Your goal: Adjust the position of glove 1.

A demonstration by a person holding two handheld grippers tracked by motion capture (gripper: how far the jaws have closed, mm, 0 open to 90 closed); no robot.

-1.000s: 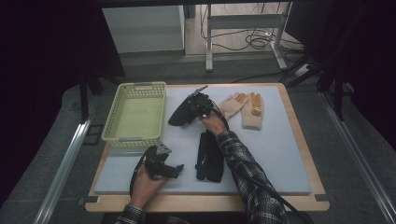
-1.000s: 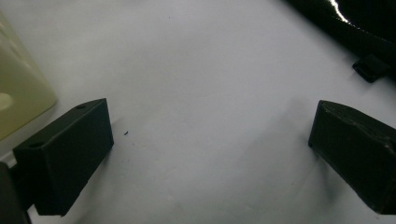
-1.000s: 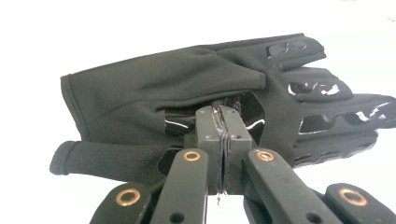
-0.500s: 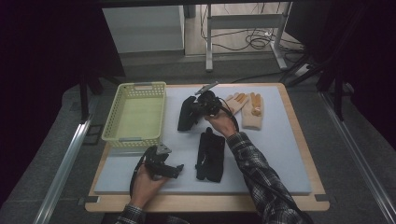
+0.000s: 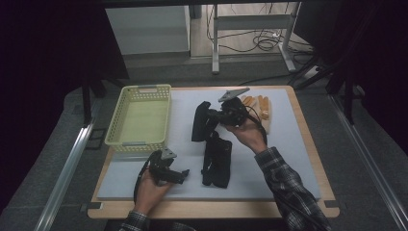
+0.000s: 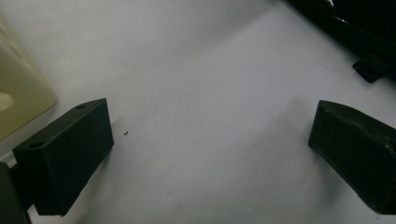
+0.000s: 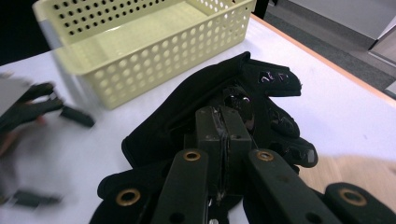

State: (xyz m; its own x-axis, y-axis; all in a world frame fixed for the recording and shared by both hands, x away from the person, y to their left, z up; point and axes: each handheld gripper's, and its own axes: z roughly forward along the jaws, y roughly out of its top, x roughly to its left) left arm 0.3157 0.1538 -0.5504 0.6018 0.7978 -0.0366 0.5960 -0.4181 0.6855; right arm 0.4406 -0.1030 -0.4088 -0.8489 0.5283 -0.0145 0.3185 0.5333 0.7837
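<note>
Black fabric glove (image 5: 200, 121) hangs pinched in the right gripper (image 5: 222, 115), just above the middle of the high view, lifted off the pale grey table mat (image 5: 288, 159); in the right gripper view the jaws are pressed together on the glove's cloth (image 7: 205, 100). The right forearm, in a plaid sleeve (image 5: 288, 192), reaches up from the lower right with the wrist bent leftward. A second black glove (image 5: 216, 161) lies flat just below. The pale yellow perforated plastic basket (image 5: 139, 118) stands at the left. Low in the frame, the left gripper (image 5: 179, 174) rests on the mat, its jaws spread wide with nothing between them, beside the basket's corner (image 6: 18, 93)
</note>
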